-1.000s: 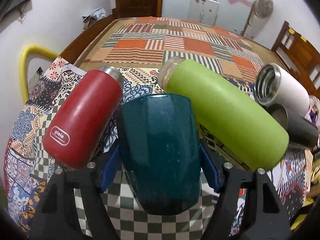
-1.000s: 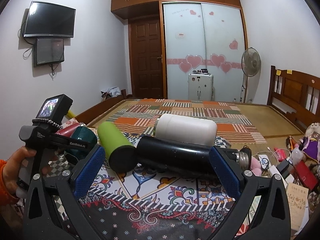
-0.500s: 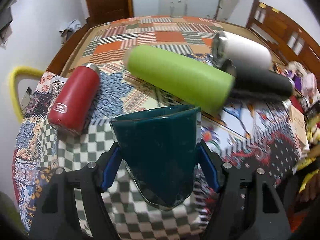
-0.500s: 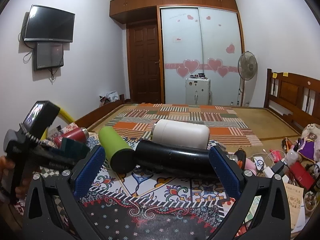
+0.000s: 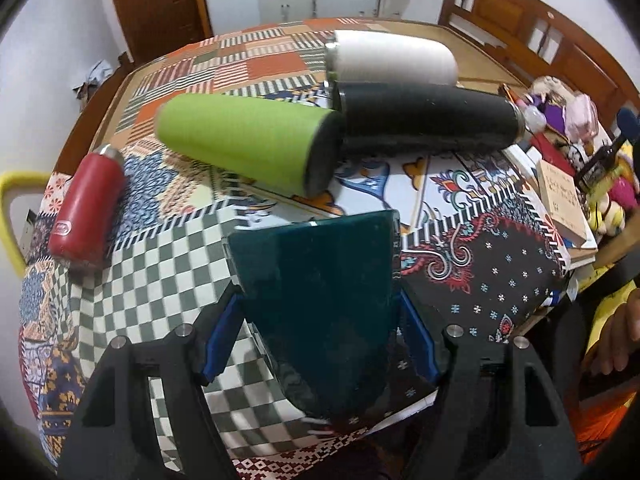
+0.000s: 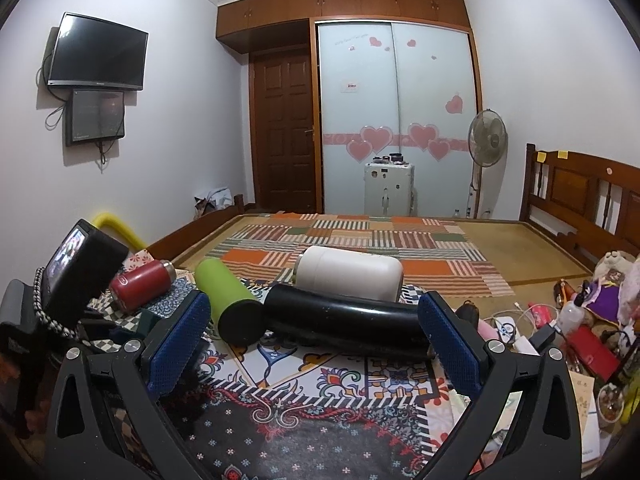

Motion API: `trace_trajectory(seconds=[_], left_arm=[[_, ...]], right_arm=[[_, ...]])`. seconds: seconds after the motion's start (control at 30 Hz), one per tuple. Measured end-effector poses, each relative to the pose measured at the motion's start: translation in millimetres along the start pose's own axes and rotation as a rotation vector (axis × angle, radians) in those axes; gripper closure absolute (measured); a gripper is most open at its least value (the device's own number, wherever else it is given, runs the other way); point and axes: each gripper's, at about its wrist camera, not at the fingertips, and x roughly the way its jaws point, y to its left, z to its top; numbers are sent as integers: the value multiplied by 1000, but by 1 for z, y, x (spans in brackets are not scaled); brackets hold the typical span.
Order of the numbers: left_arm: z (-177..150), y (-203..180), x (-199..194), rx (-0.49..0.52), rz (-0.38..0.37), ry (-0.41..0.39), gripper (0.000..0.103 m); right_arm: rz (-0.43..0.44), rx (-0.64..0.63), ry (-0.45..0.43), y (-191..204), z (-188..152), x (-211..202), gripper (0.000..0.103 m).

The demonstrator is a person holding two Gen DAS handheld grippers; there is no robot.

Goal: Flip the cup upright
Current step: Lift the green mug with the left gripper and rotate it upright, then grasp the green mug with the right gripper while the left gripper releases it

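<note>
My left gripper (image 5: 320, 332) is shut on a dark teal cup (image 5: 320, 304). It holds the cup above the patchwork tablecloth (image 5: 152, 280), wide rim away from the camera and narrow base toward it. In the right wrist view only a sliver of the cup (image 6: 149, 320) shows behind the left gripper's black body (image 6: 76, 280). My right gripper (image 6: 314, 348) is open and empty, low over the table's front, facing the flasks.
Four flasks lie on their sides: red (image 5: 86, 208) at left, lime green (image 5: 248, 148), black (image 5: 428, 120) and white (image 5: 392, 60) behind. Books (image 5: 560, 208) and clutter (image 6: 580, 320) sit at the table's right edge. A bed lies beyond.
The left gripper has lifted and turned with the cup, swinging right; the flasks now look farther away. The right gripper has barely moved.
</note>
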Motion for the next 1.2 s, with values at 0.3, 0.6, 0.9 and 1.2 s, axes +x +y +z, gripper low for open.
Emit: trace_trajectory(seconds=[0.3, 0.6, 0.9, 1.2], left_arm=[[4, -8, 16, 15, -22, 9, 31], [-2, -5, 11, 29, -41, -4, 30], [-14, 22, -45, -4, -32, -188, 23], [-39, 73, -67, -96, 110, -305, 23]], right_arm=[[-14, -15, 14, -4, -3, 0, 0], [-15, -37, 40, 3, -5, 4, 0], [-6, -62, 63, 17, -2, 4, 0], [53, -95, 96, 49, -5, 12, 0]])
